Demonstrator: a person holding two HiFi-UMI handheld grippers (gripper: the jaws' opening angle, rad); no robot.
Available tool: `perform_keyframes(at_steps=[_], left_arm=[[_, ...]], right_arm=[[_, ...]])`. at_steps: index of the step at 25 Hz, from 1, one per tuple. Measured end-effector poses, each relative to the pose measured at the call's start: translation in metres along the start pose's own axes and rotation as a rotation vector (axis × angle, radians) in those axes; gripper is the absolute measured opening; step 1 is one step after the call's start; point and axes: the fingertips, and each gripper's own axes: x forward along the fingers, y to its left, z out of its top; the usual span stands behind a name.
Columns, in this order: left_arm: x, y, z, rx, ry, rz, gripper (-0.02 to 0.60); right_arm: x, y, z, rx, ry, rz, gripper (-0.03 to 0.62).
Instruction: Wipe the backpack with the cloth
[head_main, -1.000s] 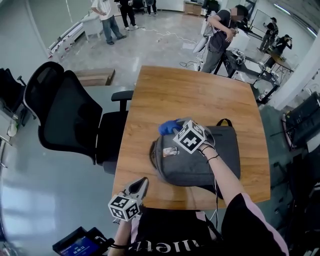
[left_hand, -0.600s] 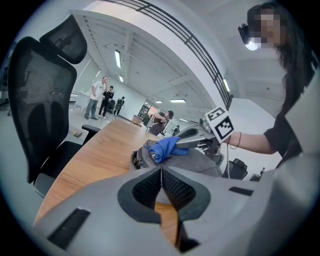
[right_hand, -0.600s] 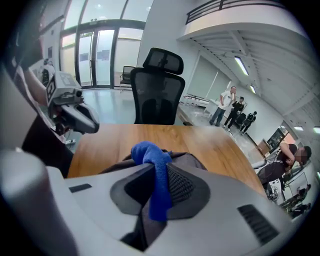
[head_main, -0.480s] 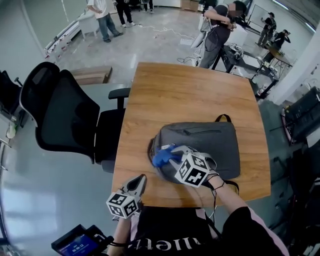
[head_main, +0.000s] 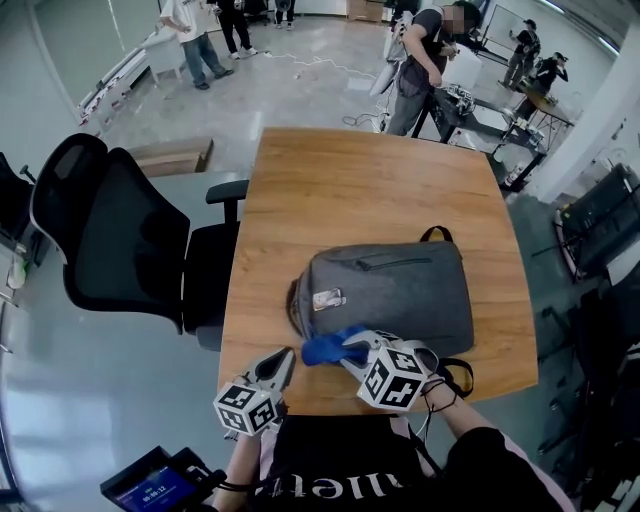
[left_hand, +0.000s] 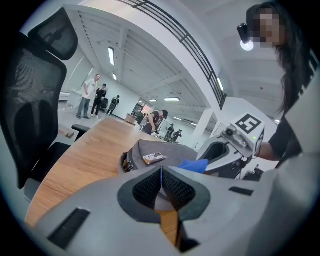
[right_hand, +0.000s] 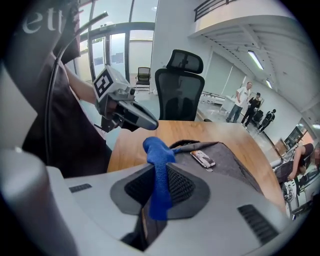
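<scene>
Backpack (head_main: 400, 300) lies flat on the bench (head_main: 360, 190), directly ahead of the right gripper (head_main: 348, 348), which grasps the blue cloth (head_main: 322, 348) against its near edge. Left gripper (head_main: 283, 362), clenched and empty, sits just to the left.

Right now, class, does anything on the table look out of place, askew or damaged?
Nothing stands out. The backpack lies flat on the table, and the right tool grips the cloth at the backpack's near edge.
</scene>
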Motion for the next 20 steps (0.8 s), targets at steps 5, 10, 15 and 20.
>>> perform_keyframes(at_steps=[5, 10, 15, 20], left_arm=[[0.008, -0.002, 0.003, 0.011, 0.004, -0.015, 0.002], [0.013, -0.007, -0.001, 0.021, 0.017, -0.034, 0.002], [0.012, -0.008, -0.004, 0.02, 0.026, -0.036, 0.002], [0.004, -0.004, -0.003, 0.011, 0.018, -0.016, 0.0]], right_arm=[[-0.021, -0.054, 0.013, 0.101, -0.103, -0.083, 0.063], [-0.043, -0.155, 0.017, 0.121, -0.087, -0.271, 0.063], [-0.037, -0.242, 0.01, 0.143, 0.0, -0.402, 0.063], [-0.022, -0.267, -0.017, 0.193, 0.105, -0.424, 0.063]])
